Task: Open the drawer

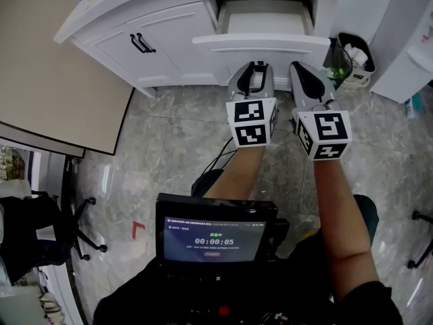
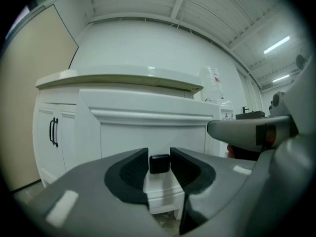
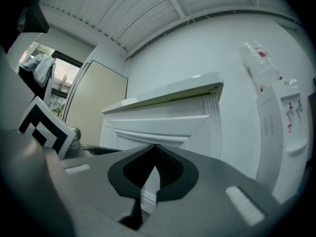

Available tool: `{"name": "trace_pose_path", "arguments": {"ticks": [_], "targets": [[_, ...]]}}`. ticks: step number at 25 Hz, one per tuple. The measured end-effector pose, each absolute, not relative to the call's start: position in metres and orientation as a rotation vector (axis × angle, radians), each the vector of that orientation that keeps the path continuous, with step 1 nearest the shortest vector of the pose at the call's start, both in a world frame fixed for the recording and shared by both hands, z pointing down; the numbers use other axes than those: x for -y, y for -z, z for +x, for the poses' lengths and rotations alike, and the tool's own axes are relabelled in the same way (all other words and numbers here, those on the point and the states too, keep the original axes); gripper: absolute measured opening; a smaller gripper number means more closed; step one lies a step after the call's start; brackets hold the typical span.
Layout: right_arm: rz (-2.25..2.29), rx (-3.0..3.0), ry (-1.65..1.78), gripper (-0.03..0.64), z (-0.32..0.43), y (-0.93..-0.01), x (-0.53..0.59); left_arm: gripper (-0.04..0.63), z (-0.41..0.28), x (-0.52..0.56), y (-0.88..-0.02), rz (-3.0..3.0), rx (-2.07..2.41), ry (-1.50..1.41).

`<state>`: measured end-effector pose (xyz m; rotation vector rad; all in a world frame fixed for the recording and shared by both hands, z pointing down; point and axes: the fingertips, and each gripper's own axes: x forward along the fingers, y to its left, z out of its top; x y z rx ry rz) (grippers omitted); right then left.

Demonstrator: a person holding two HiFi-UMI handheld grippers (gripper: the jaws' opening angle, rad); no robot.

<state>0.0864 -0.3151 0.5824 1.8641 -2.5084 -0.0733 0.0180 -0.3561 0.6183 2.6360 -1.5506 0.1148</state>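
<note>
The white cabinet's drawer point(image 1: 265, 43) stands pulled out, its inside bare and showing from above in the head view. My left gripper point(image 1: 252, 67) reaches up to the drawer front. In the left gripper view its jaws point(image 2: 159, 165) are closed against both sides of the small black drawer knob point(image 2: 159, 163). The knob is hidden under the drawer front in the head view. To the right, my right gripper point(image 1: 298, 67) hangs just below the drawer front, shut and holding nothing. Its pads meet at the tips point(image 3: 155, 148) in the right gripper view.
Left of the drawer are two cabinet doors with black handles point(image 1: 141, 42). A bin point(image 1: 353, 59) with rubbish stands right of the cabinet, and a water dispenser point(image 3: 289, 127) beyond it. A beige panel point(image 1: 54, 73) lies at left. A screen point(image 1: 215, 239) sits at my chest, over a marble floor point(image 1: 169, 147).
</note>
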Motion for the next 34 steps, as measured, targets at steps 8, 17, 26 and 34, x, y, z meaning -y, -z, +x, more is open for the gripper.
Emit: {"name": "trace_pose_path", "arguments": {"ticks": [8, 17, 26, 34], "targets": [[1.891, 2.501, 0.028, 0.023, 0.087, -0.526, 0.311, 0.003, 0.013, 0.351, -0.538, 2.645, 1.611, -0.075], [1.897, 2.436, -0.037, 0.021, 0.094, -0.298, 0.289, 0.003, 0.015, 0.328, -0.314, 2.626, 1.558, -0.159], [1.899, 2.413, -0.085, 0.021, 0.096, -0.126, 0.273, 0.003, 0.011, 0.31, -0.142, 2.619, 1.563, -0.21], [1.915, 2.378, -0.078, 0.021, 0.088, -0.096, 0.249, 0.003, 0.001, 0.282, -0.102, 2.647, 1.535, -0.177]]}}
